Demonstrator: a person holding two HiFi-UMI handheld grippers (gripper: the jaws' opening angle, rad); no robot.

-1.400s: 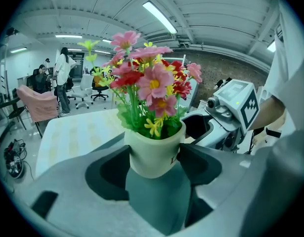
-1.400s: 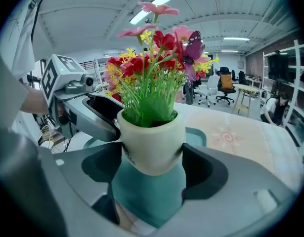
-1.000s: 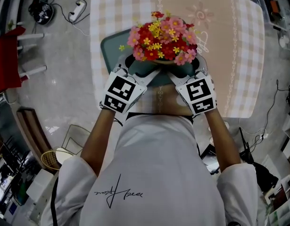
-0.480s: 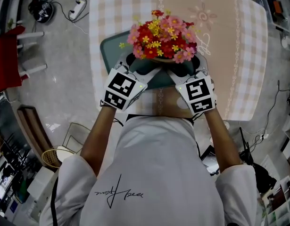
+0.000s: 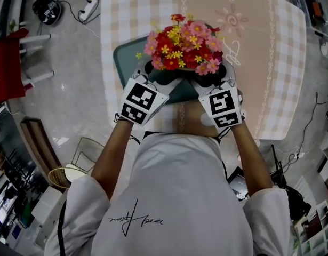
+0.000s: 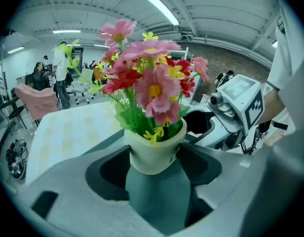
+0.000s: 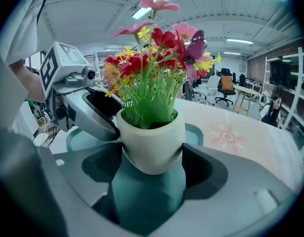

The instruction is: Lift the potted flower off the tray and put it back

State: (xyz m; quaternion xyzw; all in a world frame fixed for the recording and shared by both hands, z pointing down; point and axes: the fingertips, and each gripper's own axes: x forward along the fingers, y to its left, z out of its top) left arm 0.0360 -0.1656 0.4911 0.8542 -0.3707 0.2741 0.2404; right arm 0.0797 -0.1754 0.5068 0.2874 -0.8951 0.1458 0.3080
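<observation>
Left gripper (image 5: 153, 79) and right gripper (image 5: 212, 80) both clamp the potted flower (image 5: 184, 49) by its white pot, from near-left and near-right. It's over the teal tray (image 5: 125, 55) on the checked surface (image 5: 260, 63); can't tell if it touches the tray.

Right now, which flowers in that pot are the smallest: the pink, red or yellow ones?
The yellow flowers: tiny starry blooms tucked among the much bigger red flowers and pink flowers.
</observation>
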